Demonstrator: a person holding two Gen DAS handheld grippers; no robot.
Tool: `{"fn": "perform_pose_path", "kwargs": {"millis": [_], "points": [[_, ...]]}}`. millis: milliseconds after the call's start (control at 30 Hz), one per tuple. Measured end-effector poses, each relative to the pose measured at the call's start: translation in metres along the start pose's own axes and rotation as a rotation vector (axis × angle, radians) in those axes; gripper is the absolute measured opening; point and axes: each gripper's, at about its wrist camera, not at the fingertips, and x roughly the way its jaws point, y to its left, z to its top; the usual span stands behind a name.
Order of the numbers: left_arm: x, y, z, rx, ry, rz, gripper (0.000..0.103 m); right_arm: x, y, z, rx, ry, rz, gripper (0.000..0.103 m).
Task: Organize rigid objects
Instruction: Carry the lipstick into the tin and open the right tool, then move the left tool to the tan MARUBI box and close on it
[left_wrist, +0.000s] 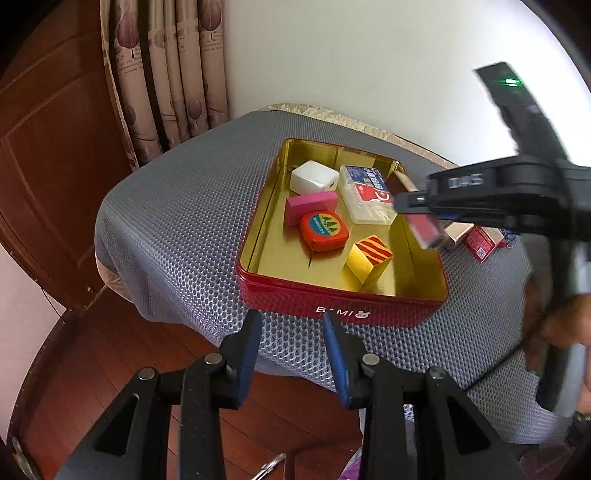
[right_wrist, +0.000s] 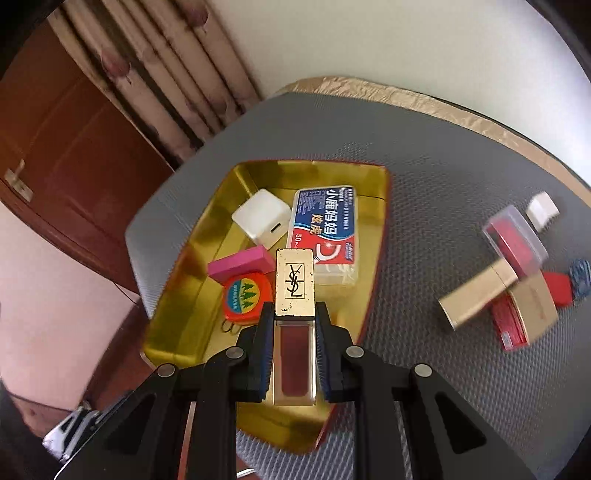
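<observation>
Grey mat (right_wrist: 443, 177), lipstick (right_wrist: 294, 295) between right tool's (right_wrist: 294, 321) fingers, seemingly over tin (right_wrist: 177, 295).

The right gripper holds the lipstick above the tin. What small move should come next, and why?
Probably lower it into the bare gold floor of the tin and only then open: the right gripper is shut on the lipstick, held above the floss box, not resting.

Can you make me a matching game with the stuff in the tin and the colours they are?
Things:
1. charger
2. eraser
3. tape measure
4. block

Colours:
A. pink
B. yellow with red stripes
C. white
D. red-orange with a green tree label

Pairs: 1-C, 2-A, 3-D, 4-B
</observation>
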Motion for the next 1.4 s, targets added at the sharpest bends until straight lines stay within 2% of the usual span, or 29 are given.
{"fn": "perform_pose_path", "kwargs": {"millis": [300, 433, 533, 633, 700, 767, 833, 933, 1000, 1100, 1167, 1233, 1300, 1367, 1400], "points": [[0.006, -0.001, -0.001, 0.008, 0.02, -0.012, 0.035, 0.033, 0.007, 0.007, -0.097, 0.035, -0.095, 0.018], [0.007, -0.001, -0.001, 0.012, 0.027, -0.011, 0.035, 0.038, 0.006, 0.007, -0.101, 0.043, -0.1, 0.019], [0.007, 0.0, -0.001, 0.012, 0.026, -0.008, 0.035, 0.031, 0.006, 0.004, -0.104, 0.015, -0.112, 0.022], [0.005, 0.0, 0.0, 0.021, 0.022, 0.0, 0.035, 0.009, 0.0, -0.001, -0.081, -0.066, -0.076, 0.022], [0.004, -0.001, 0.0, 0.026, 0.018, 0.006, 0.035, -0.012, -0.01, -0.009, -0.059, -0.129, -0.082, 0.028], [0.002, -0.003, -0.001, 0.039, 0.011, 0.01, 0.035, -0.032, -0.031, -0.024, -0.014, -0.183, -0.089, 0.035], [0.001, -0.007, -0.002, 0.061, 0.004, 0.016, 0.035, -0.049, -0.057, -0.043, 0.034, -0.22, -0.141, 0.038], [-0.001, -0.015, -0.005, 0.1, 0.003, 0.009, 0.036, -0.064, -0.106, -0.081, 0.096, -0.221, -0.278, 0.048], [-0.002, -0.021, -0.007, 0.136, 0.004, -0.007, 0.036, -0.069, -0.141, -0.106, 0.128, -0.185, -0.377, 0.048], [-0.005, -0.036, -0.011, 0.188, 0.009, -0.075, 0.036, -0.082, -0.19, -0.139, 0.158, -0.152, -0.525, 0.054], [-0.009, -0.047, -0.013, 0.218, 0.027, -0.145, 0.036, -0.091, -0.215, -0.155, 0.17, -0.141, -0.583, 0.07], [-0.015, -0.063, -0.012, 0.252, 0.029, -0.191, 0.037, -0.101, -0.232, -0.165, 0.183, -0.159, -0.608, 0.082], [-0.019, -0.081, -0.006, 0.284, 0.037, -0.238, 0.044, -0.107, -0.244, -0.172, 0.197, -0.17, -0.615, 0.083], [-0.021, -0.104, 0.009, 0.282, 0.053, -0.299, 0.045, -0.111, -0.255, -0.178, 0.237, -0.189, -0.561, 0.086], [-0.02, -0.113, 0.014, 0.282, 0.056, -0.311, 0.052, -0.112, -0.258, -0.179, 0.252, -0.198, -0.542, 0.086]]}}
